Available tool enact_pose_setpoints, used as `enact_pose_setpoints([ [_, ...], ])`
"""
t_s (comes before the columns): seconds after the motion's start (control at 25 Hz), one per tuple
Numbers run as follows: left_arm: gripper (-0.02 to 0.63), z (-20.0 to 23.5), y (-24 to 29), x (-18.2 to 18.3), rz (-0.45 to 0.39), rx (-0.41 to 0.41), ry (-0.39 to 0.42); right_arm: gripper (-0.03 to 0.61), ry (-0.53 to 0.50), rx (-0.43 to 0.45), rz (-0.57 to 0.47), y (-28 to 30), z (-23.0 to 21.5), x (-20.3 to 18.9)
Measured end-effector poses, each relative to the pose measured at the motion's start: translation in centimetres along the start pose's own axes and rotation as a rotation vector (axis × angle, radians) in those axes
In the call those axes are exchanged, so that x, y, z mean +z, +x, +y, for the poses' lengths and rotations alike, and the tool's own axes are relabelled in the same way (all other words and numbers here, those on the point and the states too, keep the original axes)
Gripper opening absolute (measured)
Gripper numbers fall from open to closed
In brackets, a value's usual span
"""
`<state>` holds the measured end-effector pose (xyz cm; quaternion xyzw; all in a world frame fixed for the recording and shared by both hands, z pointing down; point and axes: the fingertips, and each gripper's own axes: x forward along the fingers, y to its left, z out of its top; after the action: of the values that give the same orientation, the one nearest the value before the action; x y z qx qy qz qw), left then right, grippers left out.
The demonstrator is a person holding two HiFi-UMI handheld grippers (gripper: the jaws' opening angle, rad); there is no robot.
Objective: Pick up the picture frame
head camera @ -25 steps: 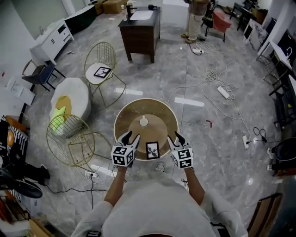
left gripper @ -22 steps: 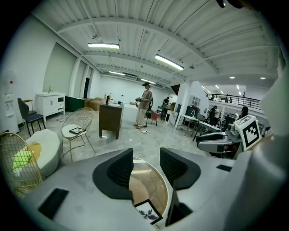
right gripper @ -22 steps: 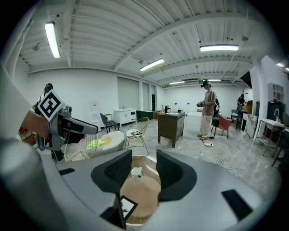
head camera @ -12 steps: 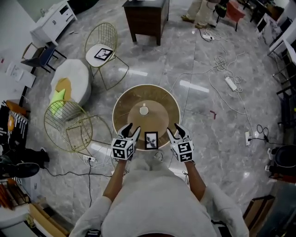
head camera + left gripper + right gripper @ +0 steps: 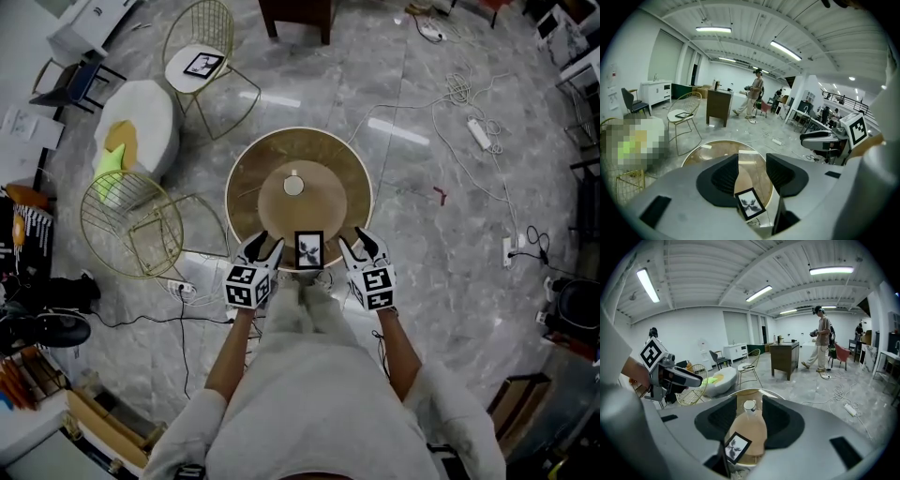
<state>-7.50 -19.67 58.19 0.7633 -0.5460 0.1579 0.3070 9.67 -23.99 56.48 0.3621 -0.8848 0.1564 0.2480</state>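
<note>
A small black picture frame (image 5: 308, 249) with a dark flower print lies at the near edge of the round two-tier wooden table (image 5: 249, 180). My left gripper (image 5: 262, 247) hangs just left of it, open and empty. Just right of it my right gripper (image 5: 353, 245) is open too. Through the left gripper's jaws I see the picture frame (image 5: 749, 204) low between them. In the right gripper view the picture frame (image 5: 734, 448) sits at the lower left of the gap, near the left jaw.
A white cup (image 5: 293, 185) stands on the table's raised centre disc. Gold wire chairs (image 5: 131, 236) stand to the left, one (image 5: 201, 64) holding another frame. Cables and a power strip (image 5: 478, 133) lie on the marble floor. A person (image 5: 822, 344) stands far off by a dark cabinet (image 5: 783, 358).
My head has tipped further down, so the table sits higher in view. Both grippers have closed in on the two sides of the frame. Their jaws stay open.
</note>
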Motion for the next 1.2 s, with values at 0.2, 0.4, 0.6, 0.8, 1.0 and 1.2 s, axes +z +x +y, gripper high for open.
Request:
enact_pose_setpoints([
  [0.2,0.176,0.6,0.7,-1.9,0.039,-0.029,-0.008,0.164,0.024,-0.004,0.03,0.8,1.1,-1.7],
  [0.4,0.176,1.0,1.9,-3.5,0.08,-0.074,0.0,0.164,0.062,-0.025,0.058,1.3,1.7,-3.4],
  [0.6,0.176,1.6,3.1,-5.4,0.118,-0.109,0.004,0.164,0.083,-0.032,0.096,2.4,2.4,-5.3],
  [0.8,0.176,2.3,4.0,-8.0,0.155,-0.127,-0.014,0.164,0.099,-0.035,0.133,3.6,2.9,-7.5],
  [1.0,0.176,2.9,5.0,-10.2,0.185,-0.144,-0.039,0.164,0.111,-0.032,0.169,4.9,3.4,-9.8],
  [1.2,0.176,3.1,6.1,-12.4,0.216,-0.163,-0.029,0.164,0.122,-0.02,0.202,6.1,4.2,-12.1],
])
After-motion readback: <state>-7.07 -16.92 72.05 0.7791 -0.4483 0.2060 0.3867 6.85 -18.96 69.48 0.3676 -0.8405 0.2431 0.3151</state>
